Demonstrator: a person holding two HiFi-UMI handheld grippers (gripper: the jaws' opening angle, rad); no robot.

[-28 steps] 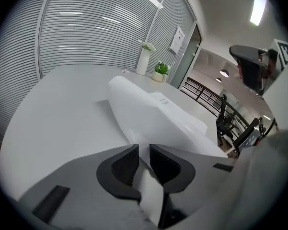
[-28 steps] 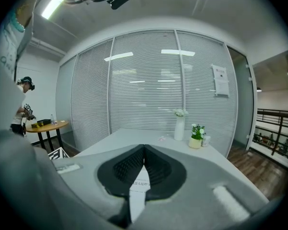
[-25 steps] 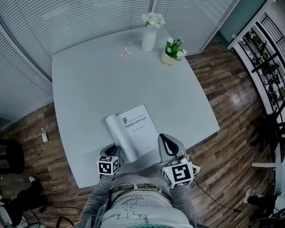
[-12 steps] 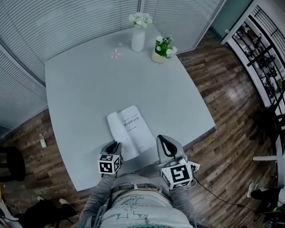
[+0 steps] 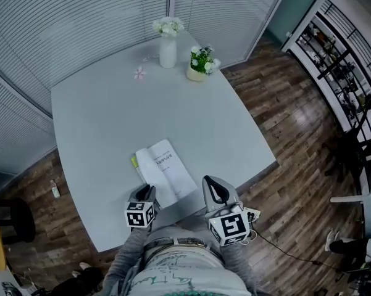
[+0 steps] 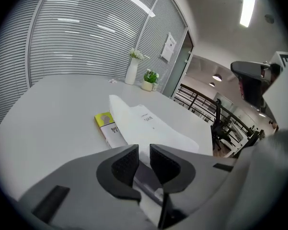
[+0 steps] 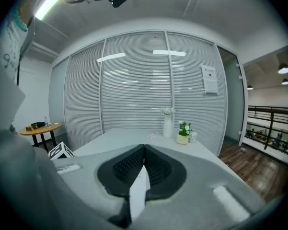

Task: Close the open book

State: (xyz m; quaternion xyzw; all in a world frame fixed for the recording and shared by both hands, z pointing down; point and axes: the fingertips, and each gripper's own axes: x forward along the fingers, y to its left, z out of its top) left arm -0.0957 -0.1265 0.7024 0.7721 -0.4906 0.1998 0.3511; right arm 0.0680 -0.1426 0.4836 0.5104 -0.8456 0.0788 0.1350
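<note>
The book lies near the front edge of the grey table, white title page up, with a strip of its yellow cover showing at the left. In the left gripper view the book lies just beyond the jaws, one page arched above the yellow cover. My left gripper hovers at the book's near left corner, open by a narrow gap with nothing pressed between the pads. My right gripper is right of the book and apart from it, its tips shut together.
A white vase of flowers, a small potted plant and a pink blossom stand at the table's far edge. Blinds and glass walls enclose the back. Wood floor and black shelving lie to the right. A round side table stands at the left.
The wide curled white page at the book's left has narrowed and the yellow cover now shows there. Both grippers stay at the table's front edge; the view has swung.
</note>
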